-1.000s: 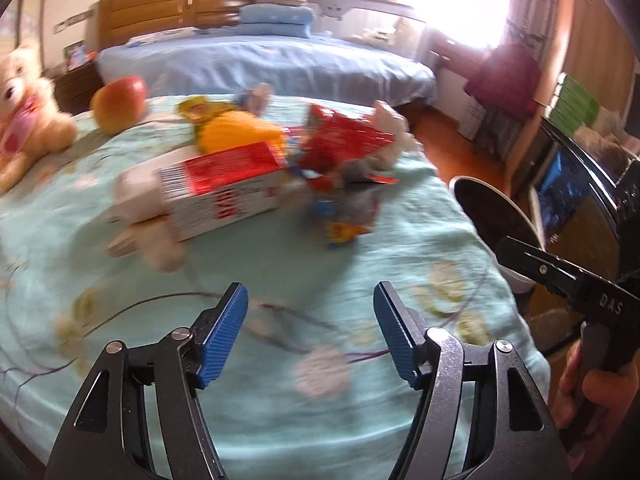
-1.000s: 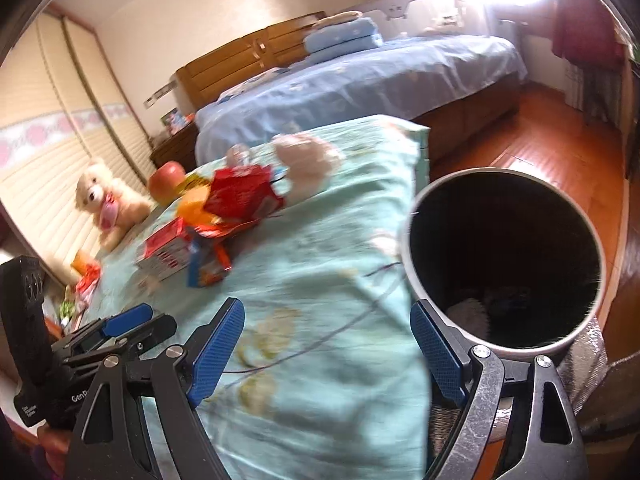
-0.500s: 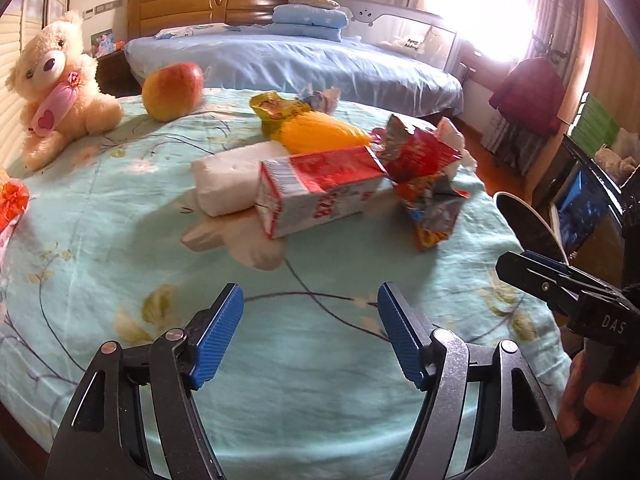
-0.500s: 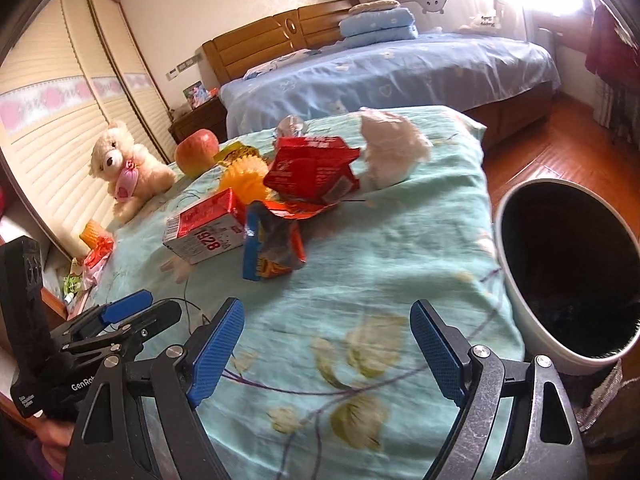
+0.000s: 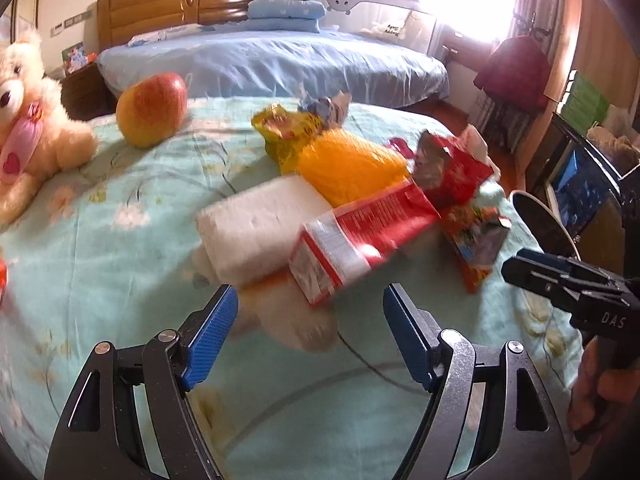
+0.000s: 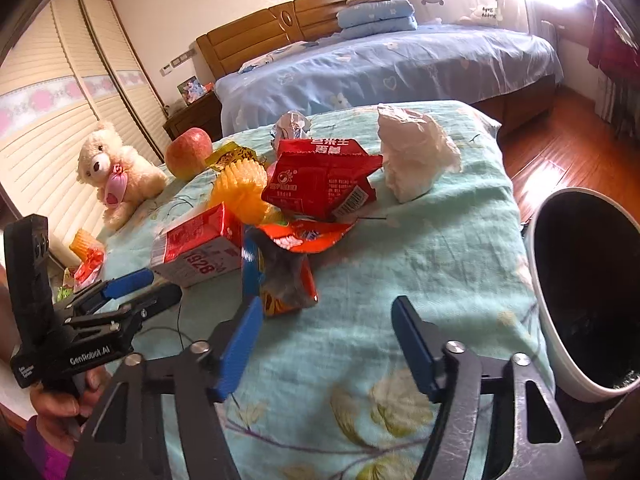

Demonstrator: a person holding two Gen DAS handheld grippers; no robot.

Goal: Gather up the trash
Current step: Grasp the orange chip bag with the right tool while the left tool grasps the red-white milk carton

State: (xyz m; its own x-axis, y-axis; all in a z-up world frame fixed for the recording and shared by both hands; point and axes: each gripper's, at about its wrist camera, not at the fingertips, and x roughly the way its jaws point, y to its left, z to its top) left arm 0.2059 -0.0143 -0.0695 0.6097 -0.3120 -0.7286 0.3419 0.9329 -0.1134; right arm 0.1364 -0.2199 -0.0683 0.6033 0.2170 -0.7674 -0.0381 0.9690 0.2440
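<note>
Blue-padded left gripper (image 5: 310, 320) and right gripper (image 6: 326, 336) both gape empty over a red-and-white carton (image 6: 196, 246) printed "1928", which lies on the teal floral cloth (image 6: 420, 264); beside the carton sit crumpled red snack wrappers (image 6: 320, 182), with a white-rimmed bin (image 6: 538, 312) farther right.

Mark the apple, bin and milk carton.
apple (image 5: 151, 109), left wrist view, middle of its skin.
bin (image 6: 536, 280), right wrist view, white outer wall.
milk carton (image 6: 196, 252), right wrist view, printed side.

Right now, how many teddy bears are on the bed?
1. The teddy bear sits at the far left edge of the green bedspread, beside the apple. Others could be out of view.
</note>
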